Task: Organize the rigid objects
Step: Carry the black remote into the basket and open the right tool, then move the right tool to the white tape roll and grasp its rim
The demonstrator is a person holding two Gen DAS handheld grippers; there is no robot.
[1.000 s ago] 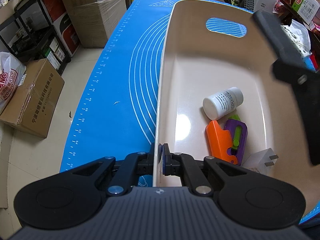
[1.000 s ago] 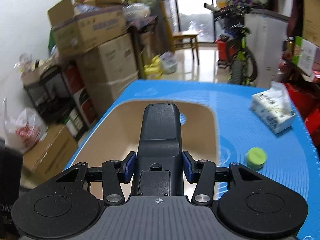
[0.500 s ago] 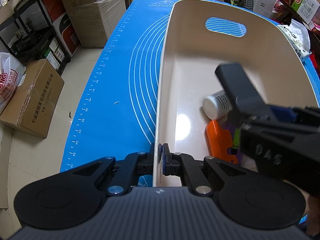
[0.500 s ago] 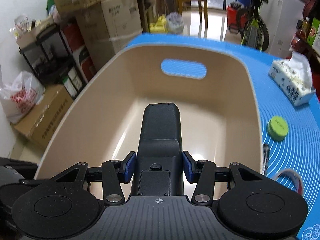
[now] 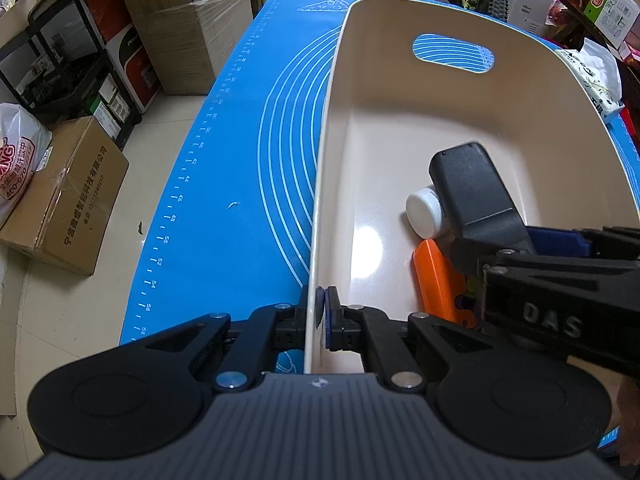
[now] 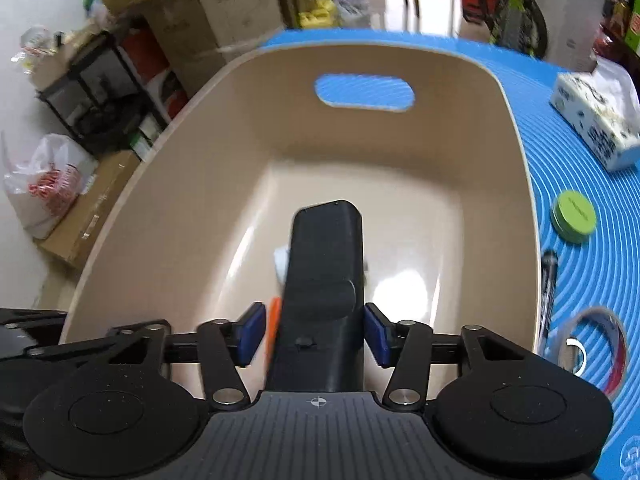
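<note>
A beige basket [image 5: 440, 120] with a handle slot stands on the blue mat [image 5: 240, 200]. My left gripper [image 5: 322, 316] is shut on the basket's near left wall. Inside lie a white bottle [image 5: 424, 214] and an orange toy [image 5: 436, 280], partly hidden. My right gripper [image 6: 314, 332] hangs low inside the basket [image 6: 360, 152] with a black remote [image 6: 324, 264] between its jaws. The jaws are opening, and a gap shows between the blue pads [image 6: 250, 332] and the remote. In the left wrist view the remote [image 5: 468, 196] slants down over the bottle.
Right of the basket on the mat lie a green lid [image 6: 573, 216], a tissue pack [image 6: 596, 120], a black pen [image 6: 548, 280] and a tape roll [image 6: 600, 352]. The table's left edge drops to a floor with cardboard boxes [image 5: 64, 200].
My right gripper has come down into the basket with the remote and tipped further downward. Its jaws have widened off the remote. The left gripper has not moved.
</note>
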